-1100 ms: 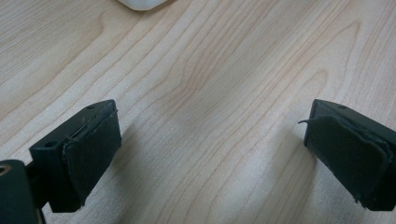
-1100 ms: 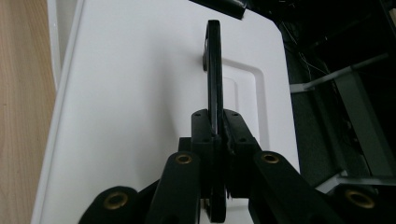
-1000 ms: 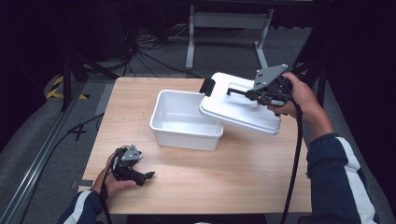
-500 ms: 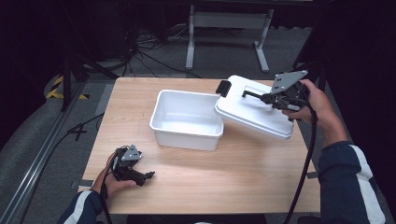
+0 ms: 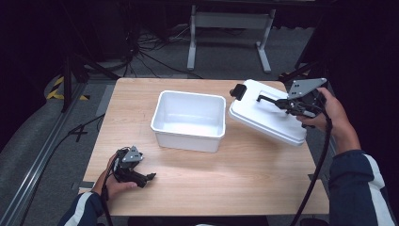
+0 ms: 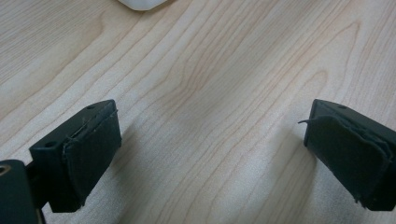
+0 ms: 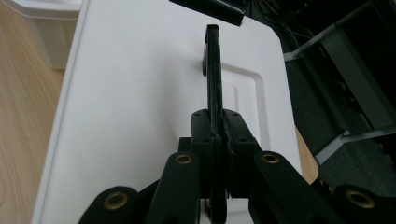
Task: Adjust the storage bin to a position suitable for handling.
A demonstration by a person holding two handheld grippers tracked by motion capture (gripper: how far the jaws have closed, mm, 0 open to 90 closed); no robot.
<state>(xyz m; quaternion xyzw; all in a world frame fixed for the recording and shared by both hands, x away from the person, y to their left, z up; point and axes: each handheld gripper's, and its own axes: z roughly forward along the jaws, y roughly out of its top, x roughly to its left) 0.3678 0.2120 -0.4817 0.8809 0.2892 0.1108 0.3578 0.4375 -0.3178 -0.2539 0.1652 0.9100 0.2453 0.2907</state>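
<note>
1. The white rectangular plastic lid (image 5: pixel 268 117) with a thin black handle (image 7: pixel 214 84) on top hangs to the right of the open white rectangular plastic tub (image 5: pixel 189 120), clear of its rim and tilted, its left end high and its right end low.
2. The right gripper (image 5: pixel 288 104) carries it: in the right gripper view the jaws are pressed together on the black handle, which runs straight away from them along the lid's long axis.
3. A black latch (image 5: pixel 238 91) sits on the lid's left end, the end nearest the tub.
4. The relation that matters: the lid lies wholly to the right of the tub, over the right edge of the light wooden bench (image 5: pixel 244 183), with its long axis running left to right while the tub is also widest left to right. Whether the lid's low edge touches the bench I cannot tell.
5. My reading is that the lid is being set aside, so the next move calls for lowering it flat on the bench to the right of the tub, with care that its right end does not overhang the bench edge.
6. The left gripper (image 5: pixel 141 178) rests on the bench in front of the tub's left corner, well apart from the lid; its jaws stand spread with bare wood between them, holding nothing.
7. The right hand (image 5: pixel 329 115) is by far the nearer to the lid.
</note>
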